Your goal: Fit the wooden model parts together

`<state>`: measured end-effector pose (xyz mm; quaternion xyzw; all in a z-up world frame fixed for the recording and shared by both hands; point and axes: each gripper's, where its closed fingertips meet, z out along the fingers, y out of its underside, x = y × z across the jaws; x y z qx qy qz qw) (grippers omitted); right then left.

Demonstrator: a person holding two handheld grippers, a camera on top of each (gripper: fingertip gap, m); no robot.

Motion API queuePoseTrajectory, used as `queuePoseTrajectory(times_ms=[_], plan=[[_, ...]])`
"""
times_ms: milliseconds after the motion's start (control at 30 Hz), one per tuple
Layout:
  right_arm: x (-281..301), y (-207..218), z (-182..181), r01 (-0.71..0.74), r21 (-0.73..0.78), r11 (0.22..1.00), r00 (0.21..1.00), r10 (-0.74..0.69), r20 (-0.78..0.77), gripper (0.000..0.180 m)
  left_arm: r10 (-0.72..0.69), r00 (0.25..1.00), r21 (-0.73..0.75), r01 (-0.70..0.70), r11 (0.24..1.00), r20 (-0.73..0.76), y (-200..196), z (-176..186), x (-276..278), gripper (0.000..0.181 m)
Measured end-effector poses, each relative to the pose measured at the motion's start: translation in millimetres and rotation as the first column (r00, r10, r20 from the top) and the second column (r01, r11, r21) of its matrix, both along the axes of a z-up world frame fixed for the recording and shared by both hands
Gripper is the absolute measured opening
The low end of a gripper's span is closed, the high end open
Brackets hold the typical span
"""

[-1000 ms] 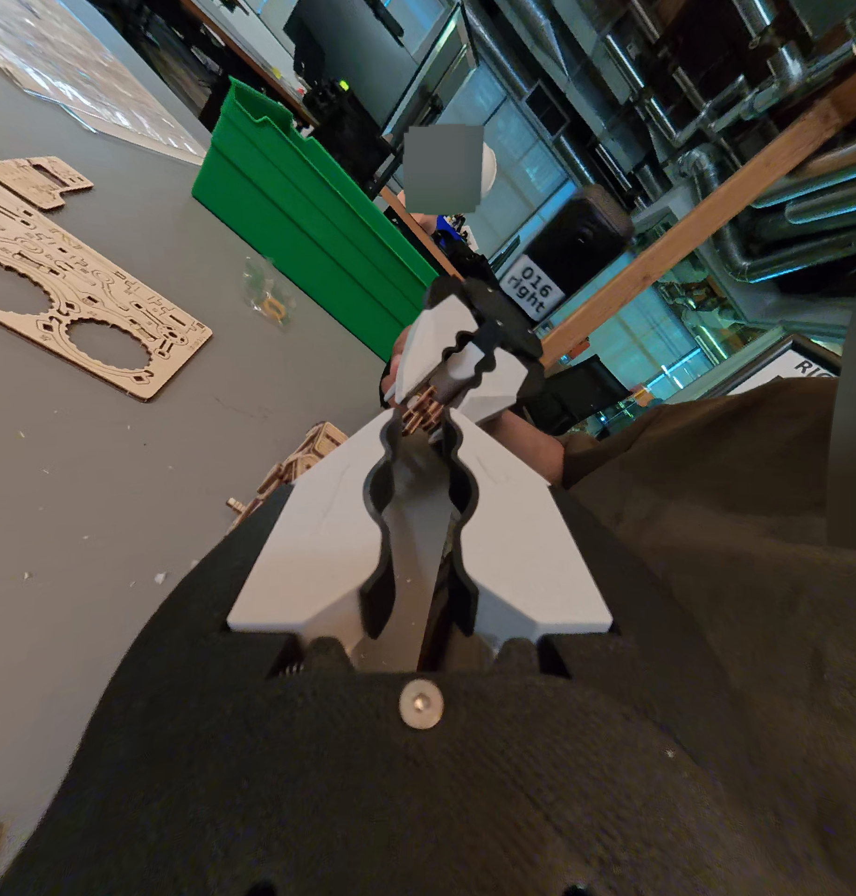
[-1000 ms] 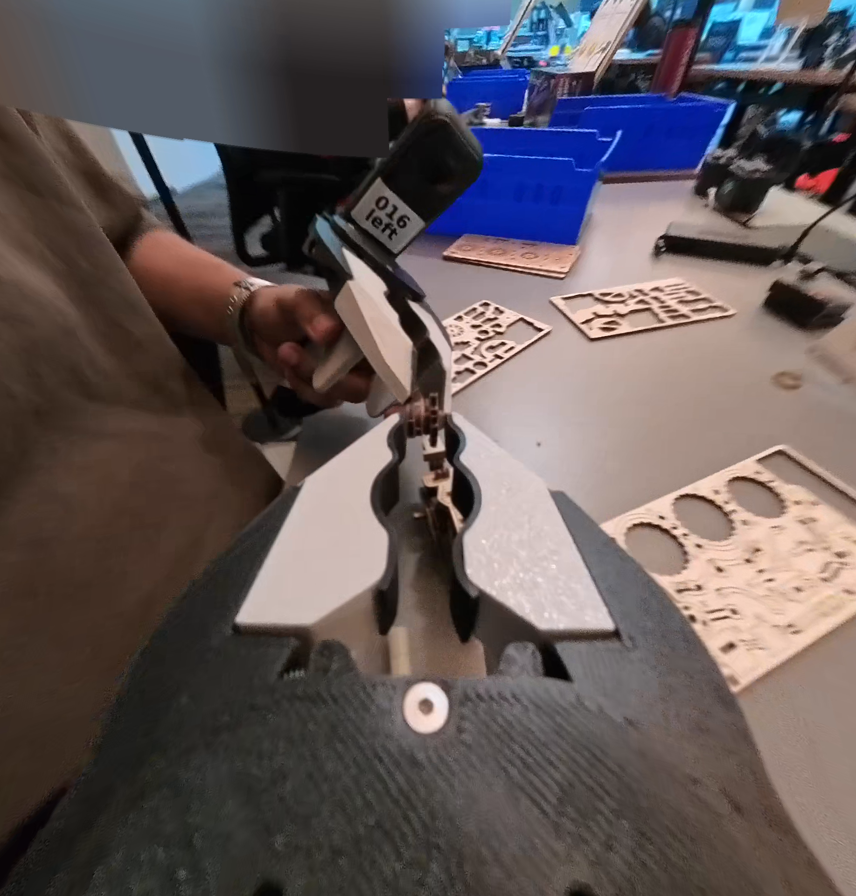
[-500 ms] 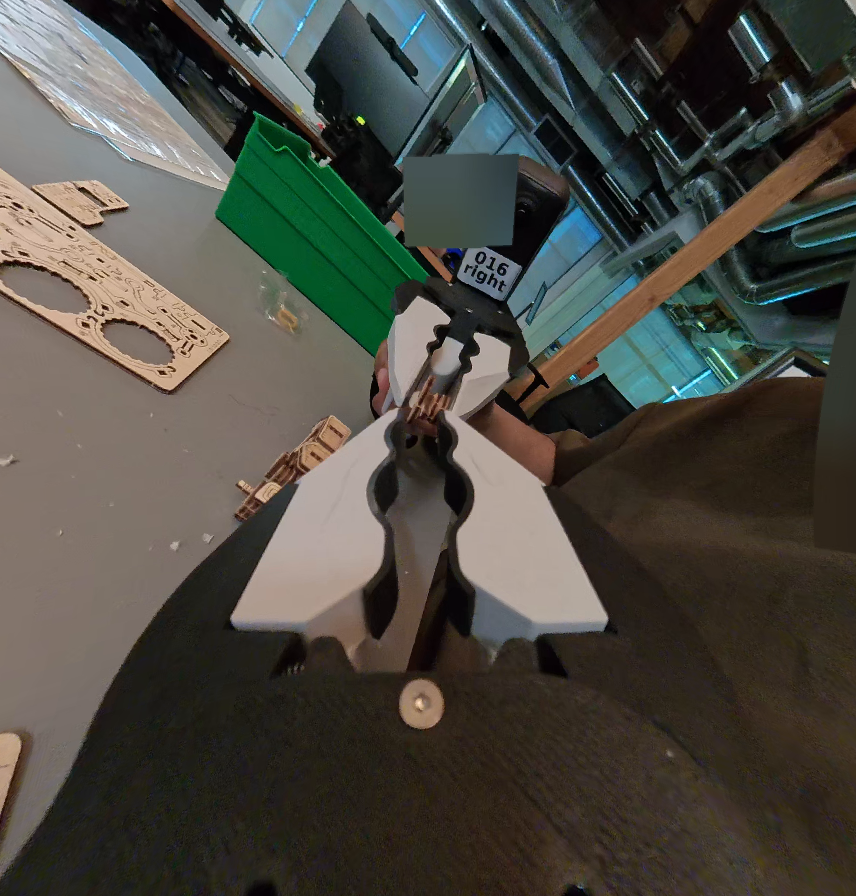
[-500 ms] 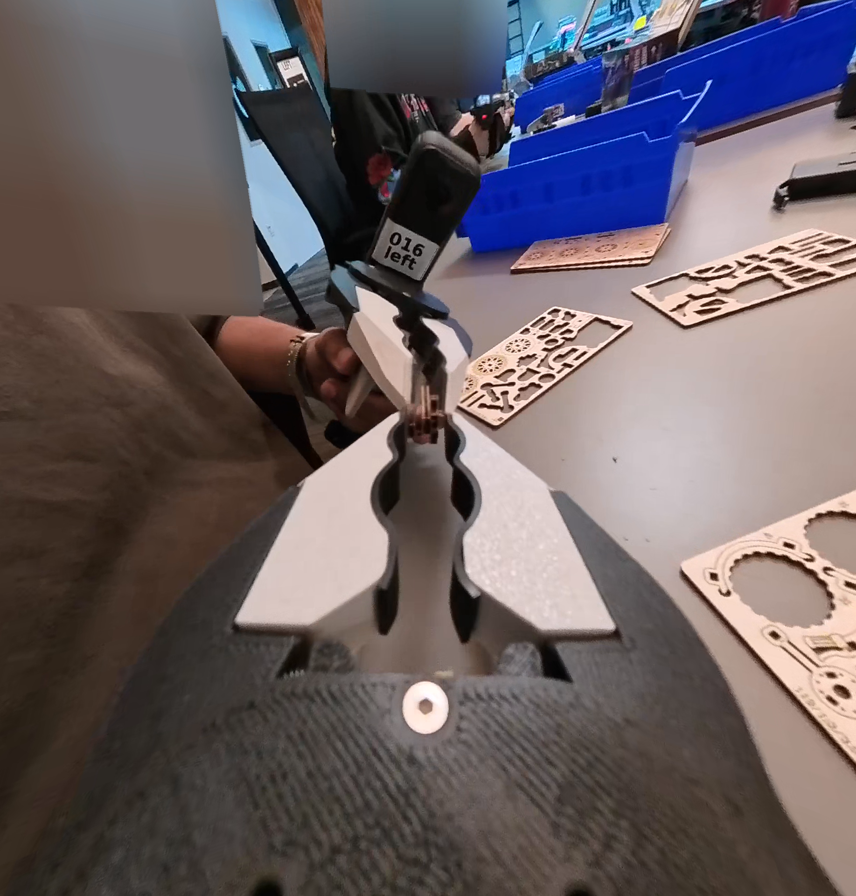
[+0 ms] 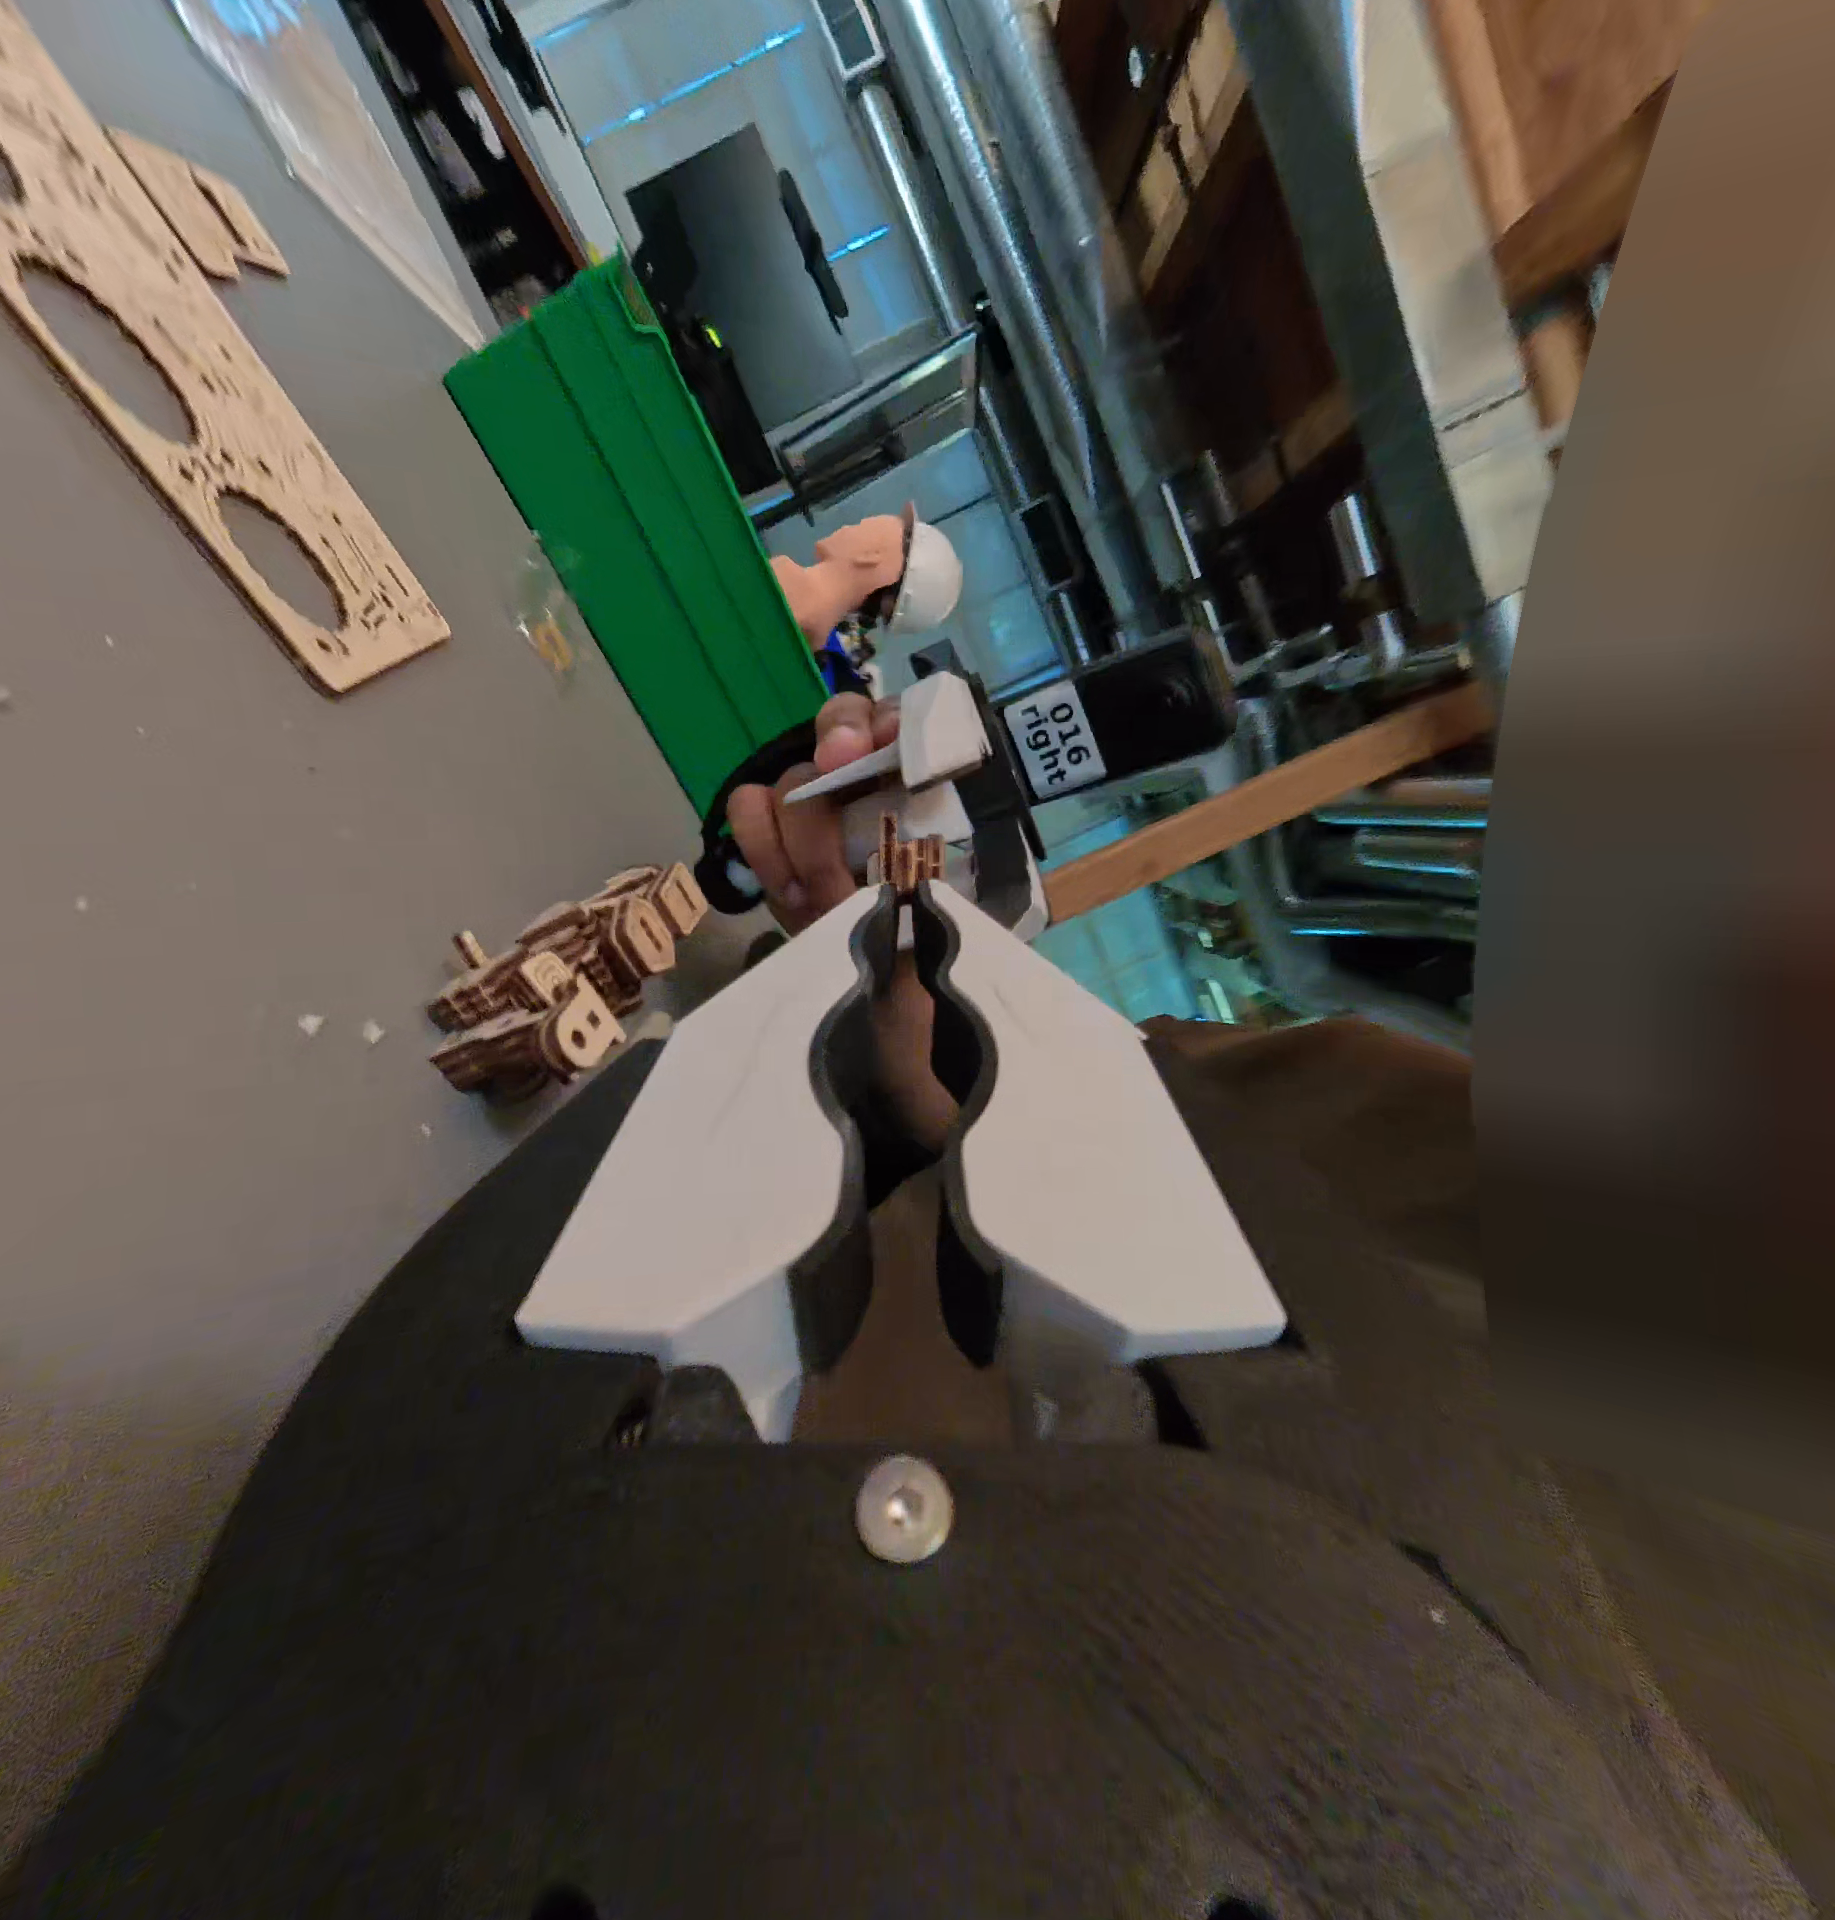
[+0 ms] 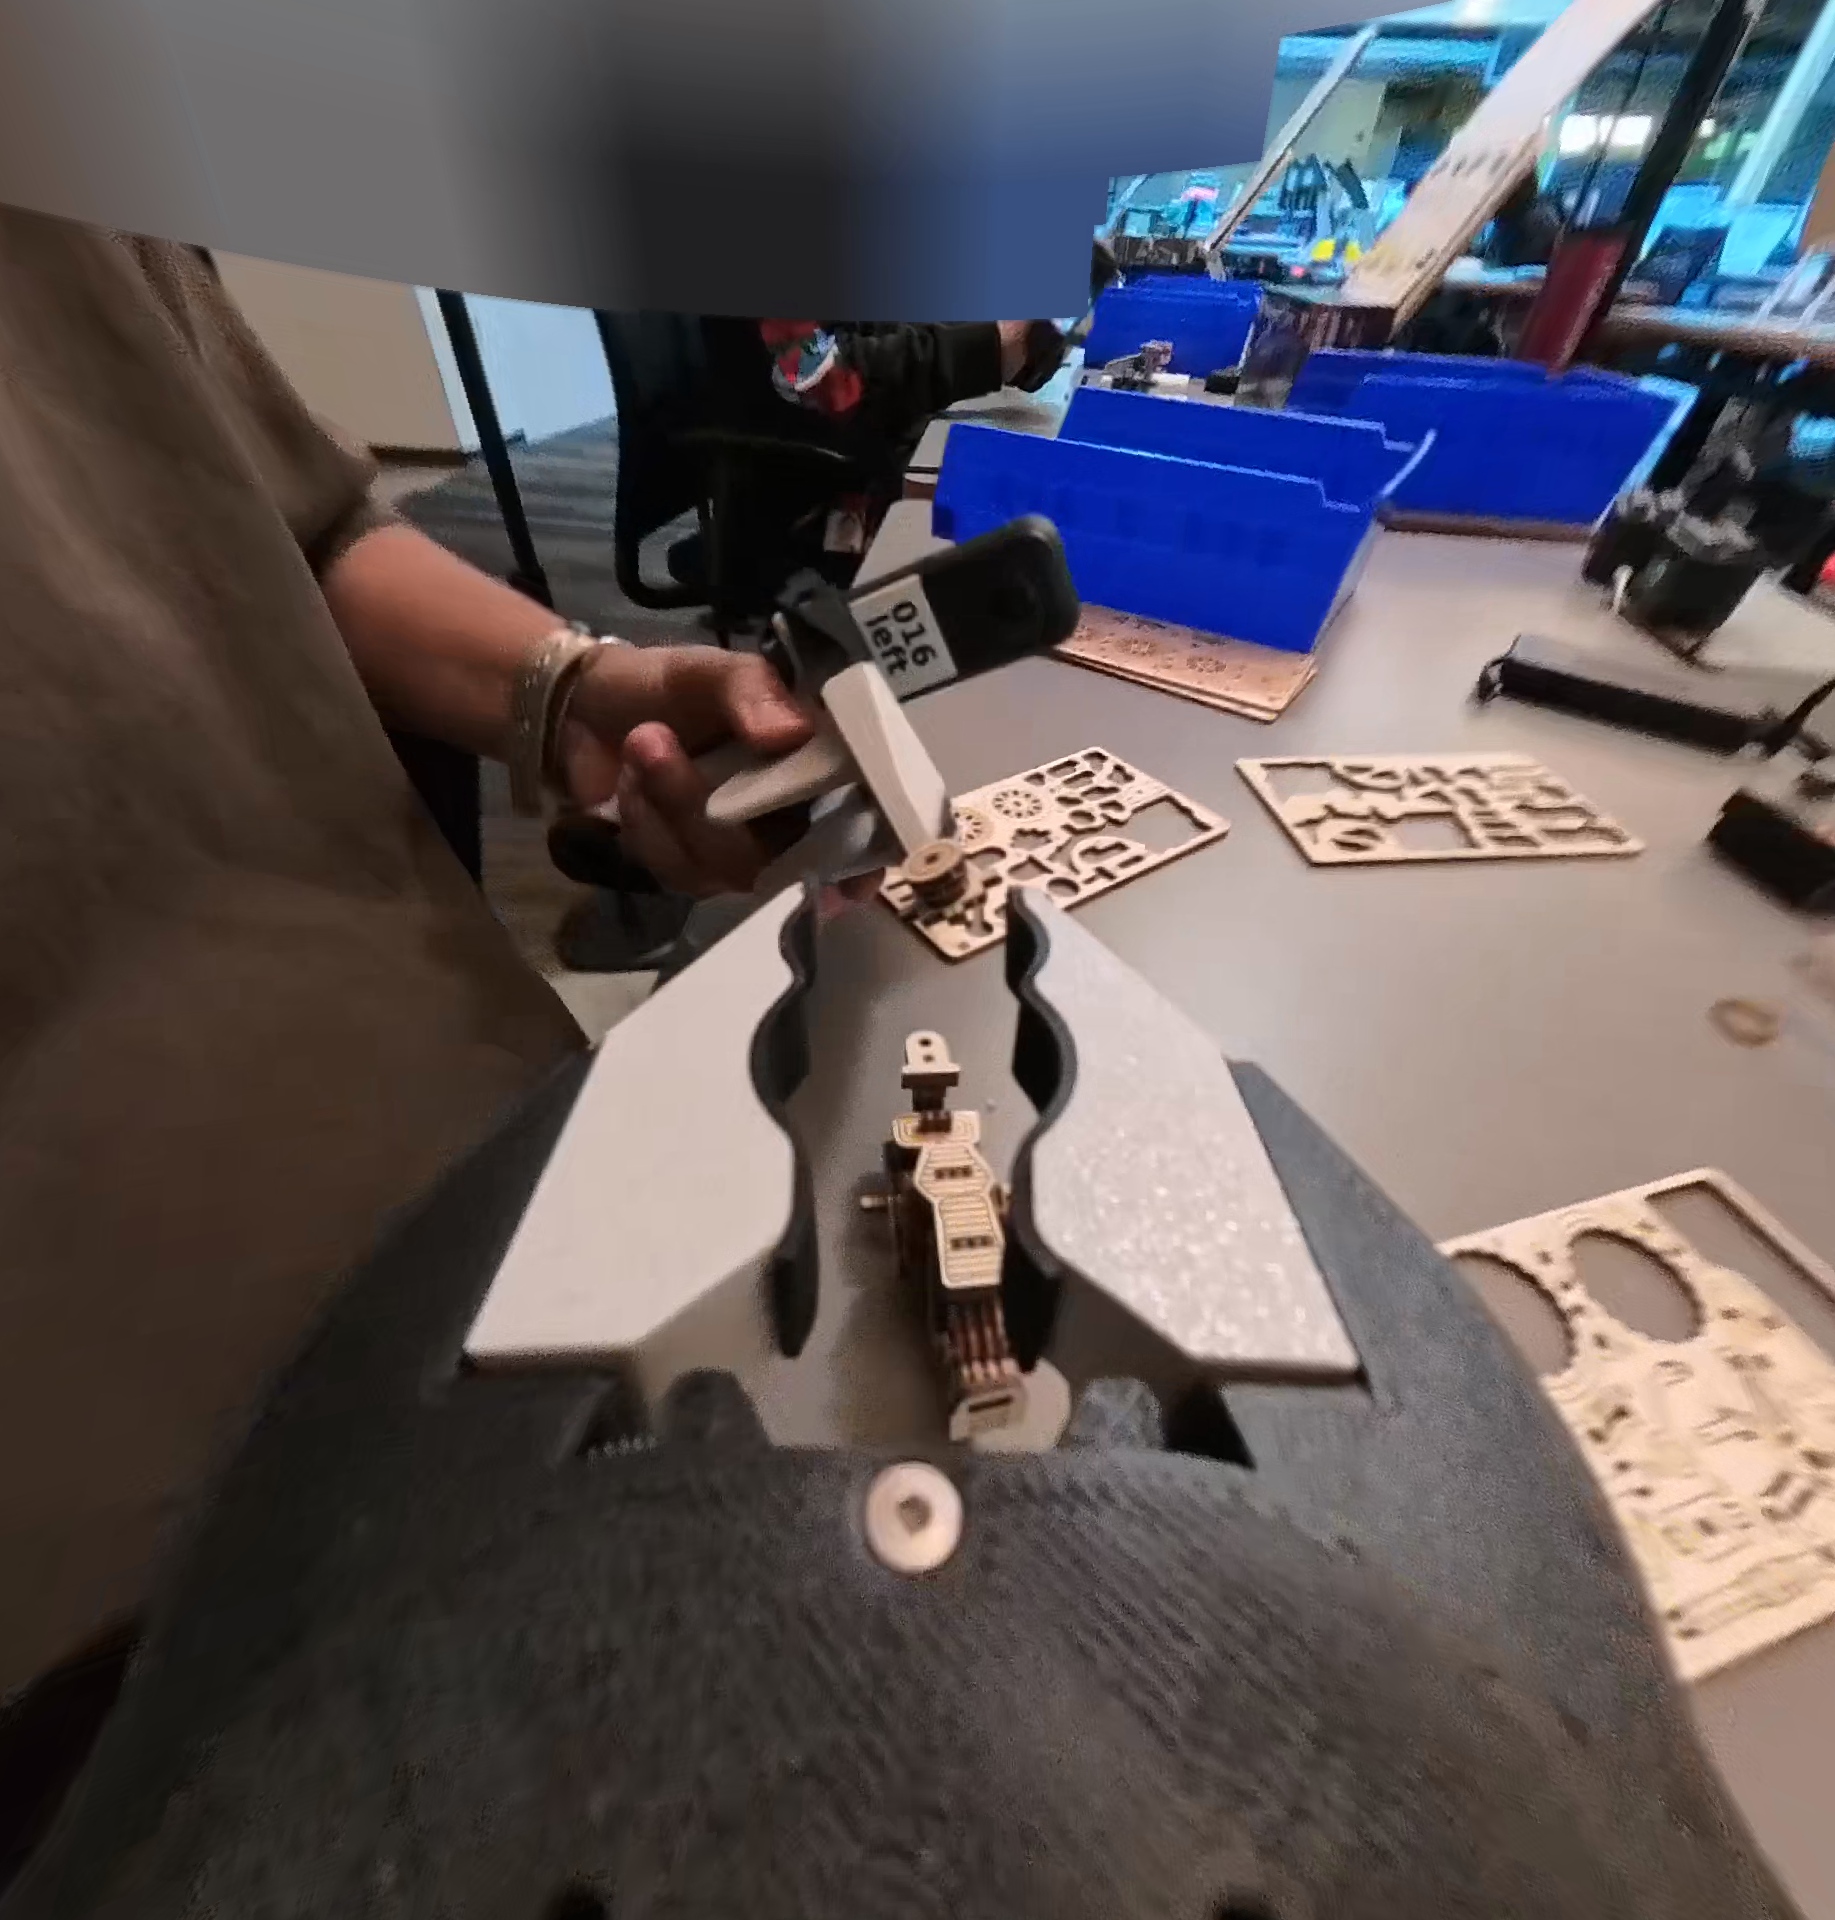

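My left gripper (image 5: 905, 896) is shut on a small stacked wooden gear part (image 5: 902, 860), which sticks out past its tips. In the right wrist view that gripper (image 6: 897, 831) holds the part (image 6: 934, 868) in the air just beyond my right gripper's tips. My right gripper (image 6: 913, 920) is open and empty, its jaws wide apart. Between its fingers I see a wooden model assembly (image 6: 949, 1226) lying on the grey table; it also shows in the left wrist view (image 5: 570, 982). The right gripper (image 5: 944, 769) is turned sideways beyond the left one.
A green bin (image 5: 622, 540) stands at the table's far side. Blue bins (image 6: 1152, 530) stand at the back. Punched wooden sheets (image 5: 196, 416) (image 6: 1048, 842) (image 6: 1432, 805) (image 6: 1702, 1382) lie on the table (image 6: 1308, 1039). The person's body (image 6: 165, 831) is at the left. My two grippers' fingertips are within a few centimetres of each other.
My right gripper has opened and let go of the small part, which stays in my left gripper. Both grippers have turned, and the model assembly now shows between the right fingers.
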<state>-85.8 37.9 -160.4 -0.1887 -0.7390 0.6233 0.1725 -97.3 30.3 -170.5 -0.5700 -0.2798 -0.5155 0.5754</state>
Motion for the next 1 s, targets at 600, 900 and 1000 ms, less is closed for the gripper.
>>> queuePoseTrajectory(times_ms=[600,900,1000], plan=[[10.0,-11.2,-12.6,-0.027,0.155,0.988,0.994,0.043,-0.103,0.021,-0.197,0.967,0.044,0.192,0.98,0.16,-0.9,0.8,21.5,0.0],[8.8,-12.5,-11.5,-0.018,0.145,0.989,0.995,0.032,-0.098,0.021,-0.196,0.966,0.053,0.19,0.98,0.168,-1.0,2.4,21.5,0.0],[8.3,-12.5,-11.0,-0.013,0.143,0.99,0.995,0.027,-0.094,0.021,-0.191,0.968,0.049,0.185,0.981,0.165,-1.0,2.4,20.8,0.0]])
